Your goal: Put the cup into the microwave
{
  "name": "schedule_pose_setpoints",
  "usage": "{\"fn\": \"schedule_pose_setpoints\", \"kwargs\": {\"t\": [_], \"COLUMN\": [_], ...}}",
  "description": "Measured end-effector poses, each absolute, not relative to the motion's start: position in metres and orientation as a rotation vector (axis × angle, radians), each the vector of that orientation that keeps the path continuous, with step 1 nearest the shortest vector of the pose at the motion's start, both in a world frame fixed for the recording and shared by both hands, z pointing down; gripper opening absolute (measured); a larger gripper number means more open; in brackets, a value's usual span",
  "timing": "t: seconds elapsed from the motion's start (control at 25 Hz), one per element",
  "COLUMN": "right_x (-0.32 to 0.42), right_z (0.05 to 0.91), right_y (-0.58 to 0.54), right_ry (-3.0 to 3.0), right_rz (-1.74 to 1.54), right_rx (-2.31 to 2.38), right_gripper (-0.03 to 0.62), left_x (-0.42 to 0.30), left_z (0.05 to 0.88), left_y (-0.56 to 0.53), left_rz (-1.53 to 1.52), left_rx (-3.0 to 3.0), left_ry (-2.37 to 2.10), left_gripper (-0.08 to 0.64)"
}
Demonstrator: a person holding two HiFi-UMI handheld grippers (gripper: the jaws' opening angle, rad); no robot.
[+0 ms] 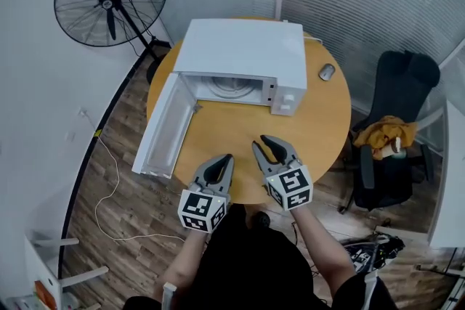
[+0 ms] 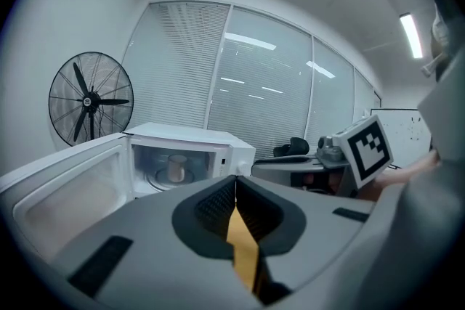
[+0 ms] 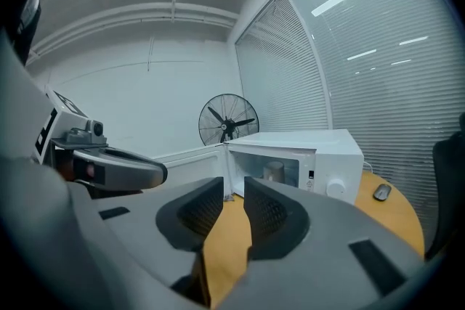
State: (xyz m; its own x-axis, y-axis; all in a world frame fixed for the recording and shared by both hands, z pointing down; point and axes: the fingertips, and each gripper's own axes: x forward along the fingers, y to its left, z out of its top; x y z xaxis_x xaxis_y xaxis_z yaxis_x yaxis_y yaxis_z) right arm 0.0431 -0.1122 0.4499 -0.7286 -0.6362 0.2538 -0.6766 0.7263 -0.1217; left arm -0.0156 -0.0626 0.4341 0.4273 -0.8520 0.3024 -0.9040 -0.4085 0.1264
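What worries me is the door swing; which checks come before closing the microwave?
1. Cup inside the microwave, upright: ok.
2. Door swung wide open: ok.
3. Left tongs shut, nothing between them: ok.
4. Right tongs apart, nothing between them: ok.
5. Both tongs drawn back from the door's path: ok.
6. Whether the cup holds liquid: cannot tell.
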Motion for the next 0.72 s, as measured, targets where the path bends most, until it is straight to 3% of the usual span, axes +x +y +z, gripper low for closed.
{"fn": "schedule_pose_setpoints", "kwargs": {"t": [0.72], "right_x": [0.079], "right_z": [0.406], "right_y": [-0.015], "right_ry": [-2.838], "right_rz": [0.289], "right_rx": [0.966], "right_gripper": [0.023], "left_x": [0.022], "left_z": [0.410], "left_y": [0.000], "left_rz": [0.208], "left_rx": [2.431], "left_ry": [-1.562], "left_gripper": [-0.002]}}
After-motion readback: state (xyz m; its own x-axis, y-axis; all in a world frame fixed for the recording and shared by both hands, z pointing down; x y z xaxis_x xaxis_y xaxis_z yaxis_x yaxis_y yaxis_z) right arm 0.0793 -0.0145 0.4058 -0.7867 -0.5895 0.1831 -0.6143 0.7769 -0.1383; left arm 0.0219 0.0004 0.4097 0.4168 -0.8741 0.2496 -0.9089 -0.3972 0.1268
